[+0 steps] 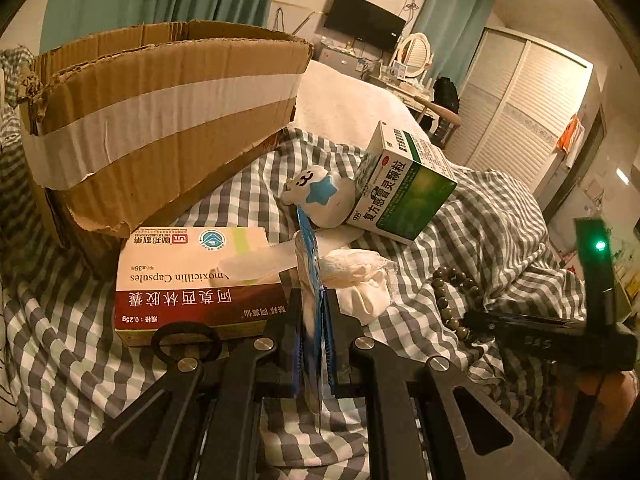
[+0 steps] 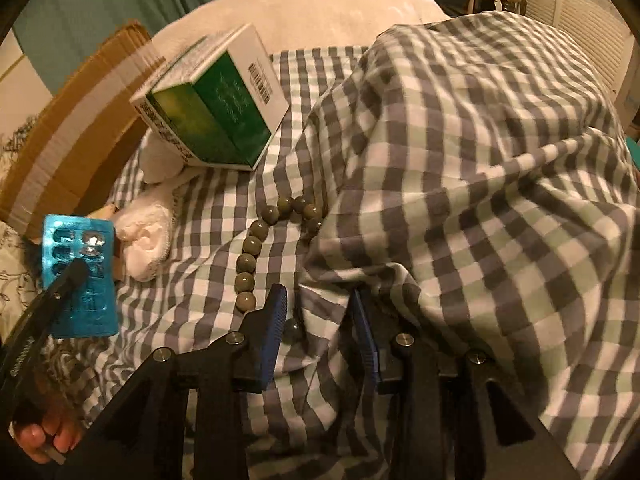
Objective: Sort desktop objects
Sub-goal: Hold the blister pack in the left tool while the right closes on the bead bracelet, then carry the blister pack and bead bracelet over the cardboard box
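My left gripper (image 1: 314,300) is shut on a blue blister pack of pills (image 1: 310,256), held edge-on above the checked bedcover; the pack also shows in the right wrist view (image 2: 80,276). In front lie a red and white Amoxicillin box (image 1: 192,280), a white toy with a blue star (image 1: 320,196), a green and white medicine box (image 1: 404,188), a crumpled white cloth (image 1: 360,284) and a dark bead bracelet (image 1: 452,300). My right gripper (image 2: 320,320) is open, low over the cover, its jaws around the near end of the bracelet (image 2: 256,248).
A torn cardboard box (image 1: 160,120) with white tape stands at the left back. A raised fold of checked cover (image 2: 480,180) fills the right. A white blanket (image 2: 320,12) lies behind. A dresser and wardrobe stand far back.
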A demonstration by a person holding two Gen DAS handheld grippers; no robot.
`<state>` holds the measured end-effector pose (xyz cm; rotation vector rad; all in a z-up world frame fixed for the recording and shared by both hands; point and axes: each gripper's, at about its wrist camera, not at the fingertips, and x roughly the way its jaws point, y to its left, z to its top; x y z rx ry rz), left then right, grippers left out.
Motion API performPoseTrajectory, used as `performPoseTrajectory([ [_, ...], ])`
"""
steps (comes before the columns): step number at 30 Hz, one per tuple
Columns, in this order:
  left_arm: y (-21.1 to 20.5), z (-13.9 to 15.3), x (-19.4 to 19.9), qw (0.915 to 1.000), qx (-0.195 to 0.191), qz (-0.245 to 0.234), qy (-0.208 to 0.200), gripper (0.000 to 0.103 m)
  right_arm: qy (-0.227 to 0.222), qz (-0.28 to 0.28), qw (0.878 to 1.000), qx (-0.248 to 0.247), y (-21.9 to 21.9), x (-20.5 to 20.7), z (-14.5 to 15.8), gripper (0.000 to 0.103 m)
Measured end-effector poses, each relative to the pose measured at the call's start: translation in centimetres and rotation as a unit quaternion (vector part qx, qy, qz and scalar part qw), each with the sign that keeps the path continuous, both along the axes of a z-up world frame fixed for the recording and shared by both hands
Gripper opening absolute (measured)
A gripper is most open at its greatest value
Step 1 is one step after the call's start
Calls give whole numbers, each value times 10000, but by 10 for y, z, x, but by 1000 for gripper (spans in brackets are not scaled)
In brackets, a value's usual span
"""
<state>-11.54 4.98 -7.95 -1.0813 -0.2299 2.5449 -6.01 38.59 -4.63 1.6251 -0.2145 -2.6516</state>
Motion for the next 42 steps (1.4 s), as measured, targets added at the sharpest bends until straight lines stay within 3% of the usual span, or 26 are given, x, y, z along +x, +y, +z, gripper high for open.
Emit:
performPoseTrajectory([
  [6, 1, 6, 8, 10000, -1, -53, 49, 9, 176, -78, 9997, 127, -2, 10, 6, 34],
  [11, 4, 7, 8, 9999, 7, -120, 89, 9, 1175, 259, 9926, 135, -14, 26, 51, 33],
  [14, 4, 5, 7, 9999, -17, -116, 73, 9, 1050, 396, 9933, 287, -20, 4, 43, 33],
  [19, 1, 0, 2, 10000, 19, -39, -3, 9, 265, 14, 9996, 84, -2, -21, -6, 31],
  [27, -1, 1, 4, 10000, 44, -30, 3, 10, 425, -6, 9987, 270, -4, 0, 1, 28],
  [35, 0, 3, 7, 10000, 67, -55, 24, 9, 73, 126, 9989, 441, -11, -3, -18, 28],
  [37, -1, 3, 8, 10000, 78, -47, 16, 9, 101, 132, 9990, 422, -11, -1, -18, 20],
  [38, -1, 3, 8, 10000, 88, -37, 22, 9, 159, 119, 9991, 382, -10, 2, -16, 11],
  [42, -4, 7, 9, 9999, 132, -1, 40, 9, 445, 150, 9988, 147, -9, 19, 0, 11],
])
